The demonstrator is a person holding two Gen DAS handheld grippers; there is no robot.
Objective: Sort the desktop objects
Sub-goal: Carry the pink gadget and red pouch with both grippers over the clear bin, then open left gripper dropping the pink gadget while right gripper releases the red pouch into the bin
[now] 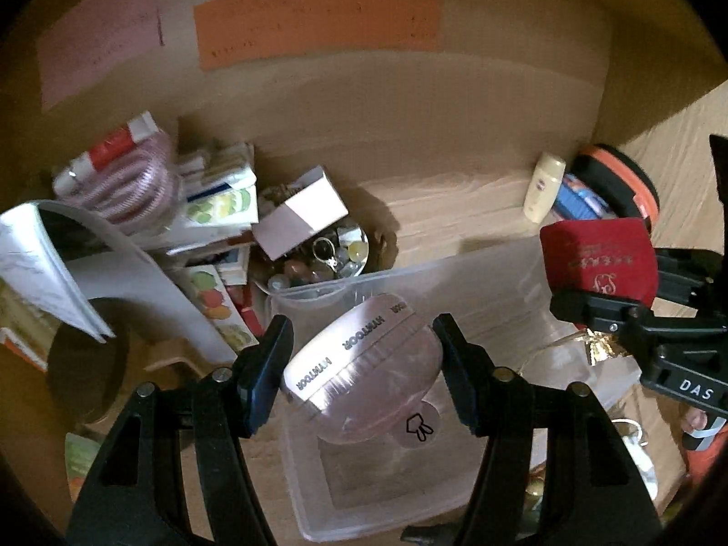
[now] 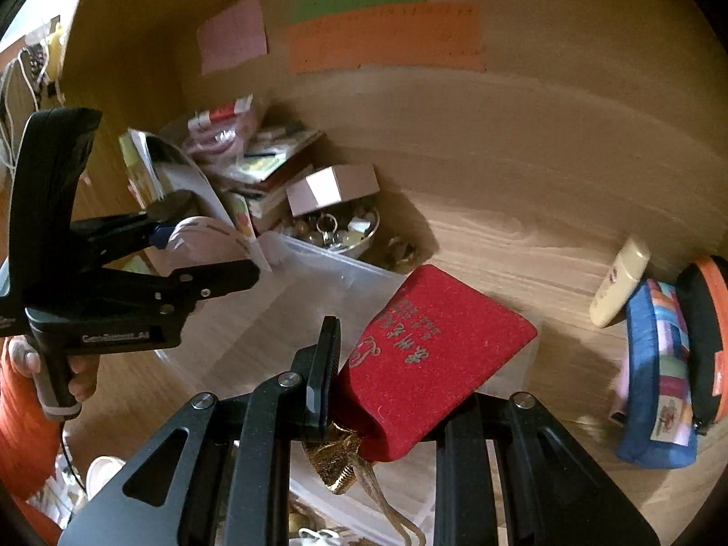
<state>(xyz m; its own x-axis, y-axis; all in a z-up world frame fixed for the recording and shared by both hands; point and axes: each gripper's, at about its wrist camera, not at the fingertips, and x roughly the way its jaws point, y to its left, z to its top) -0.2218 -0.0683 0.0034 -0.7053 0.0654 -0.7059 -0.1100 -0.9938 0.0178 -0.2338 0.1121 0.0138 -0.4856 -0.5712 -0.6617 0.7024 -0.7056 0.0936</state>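
My left gripper [image 1: 361, 364] is shut on a clear pink packet [image 1: 364, 368] with a white printed strip, held over a clear plastic bin [image 1: 459, 273]. The packet also shows in the right wrist view [image 2: 200, 236]. My right gripper [image 2: 386, 373] is shut on a red velvet pouch [image 2: 432, 346] with gold lettering and a gold tassel, above the same bin [image 2: 291, 282]. In the left wrist view the red pouch [image 1: 600, 255] hangs at the bin's right edge. The right finger of my right gripper is hidden under the pouch.
A pile of books, boxes and a pink coil [image 1: 136, 182] lies at the back left. A bowl of trinkets [image 1: 327, 255] stands behind the bin. A cream tube [image 2: 619, 282], a blue patterned case [image 2: 659, 373] and an orange-black case [image 2: 710, 336] lie at right. A cardboard wall [image 1: 409, 104] stands behind.
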